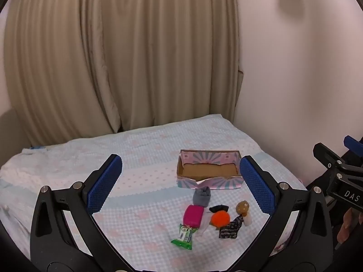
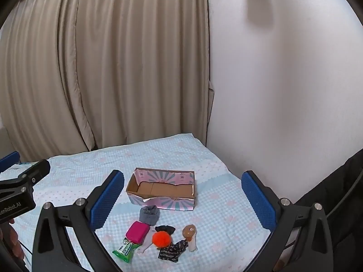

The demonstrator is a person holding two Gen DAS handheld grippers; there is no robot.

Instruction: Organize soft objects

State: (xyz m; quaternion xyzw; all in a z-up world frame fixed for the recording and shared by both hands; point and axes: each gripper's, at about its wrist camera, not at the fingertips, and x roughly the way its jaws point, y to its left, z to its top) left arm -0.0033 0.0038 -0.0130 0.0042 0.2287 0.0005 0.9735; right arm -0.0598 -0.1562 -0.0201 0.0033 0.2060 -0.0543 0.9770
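Observation:
An open pink-and-blue cardboard box (image 1: 208, 170) (image 2: 162, 189) lies empty on the bed. In front of it lies a cluster of soft things: a grey rolled sock (image 1: 201, 196) (image 2: 148, 214), a magenta pouch (image 1: 192, 215) (image 2: 137, 232), a green packet (image 1: 183, 238) (image 2: 124, 250), an orange pompom (image 1: 219, 219) (image 2: 161, 239), a small brown-headed doll (image 1: 242, 208) (image 2: 189, 232), a dark patterned cloth (image 1: 231, 227) (image 2: 173, 250) and a black piece (image 1: 219, 208) (image 2: 165, 228). My left gripper (image 1: 181, 181) is open, held above them. My right gripper (image 2: 182, 199) is open too, also above.
The bed has a light blue and pink checked cover (image 1: 136, 154) (image 2: 95, 172). A beige curtain (image 1: 113, 56) hangs behind it and a white wall (image 2: 283, 79) stands on the right. The other gripper shows at each view's side edge.

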